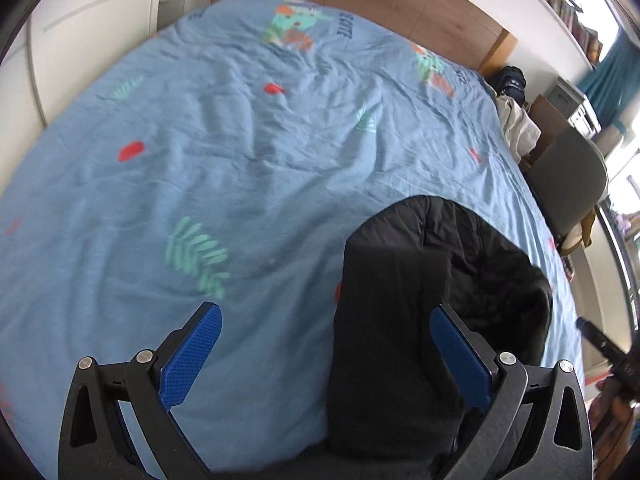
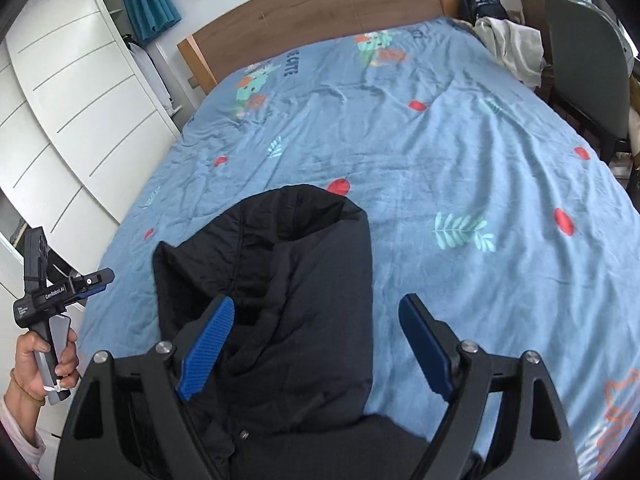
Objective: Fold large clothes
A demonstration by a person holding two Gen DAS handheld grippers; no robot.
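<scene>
On the bed [image 2: 460, 152], near edge: black jacket [image 2: 280, 280], hood end pointing toward the headboard, long axis along the bed. Right gripper [image 2: 316, 344] sits over it, jaws apart, empty; left gripper [image 1: 326, 354] jaws also apart, jacket off to its right. Jacket's lower part cut off below both views.

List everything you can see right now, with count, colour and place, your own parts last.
Jacket: one, black, hooded, near end of bed.
Bed cover: one, light blue with leaf and red prints, over the bed.
Headboard: one, brown wood, far end.
Drawers: one unit, white, left of bed.
Chair: one, grey, right of bed.
Beige cloth: one, far right bed corner.
Left gripper: jaws open, empty.
Right gripper: jaws open above jacket.
</scene>
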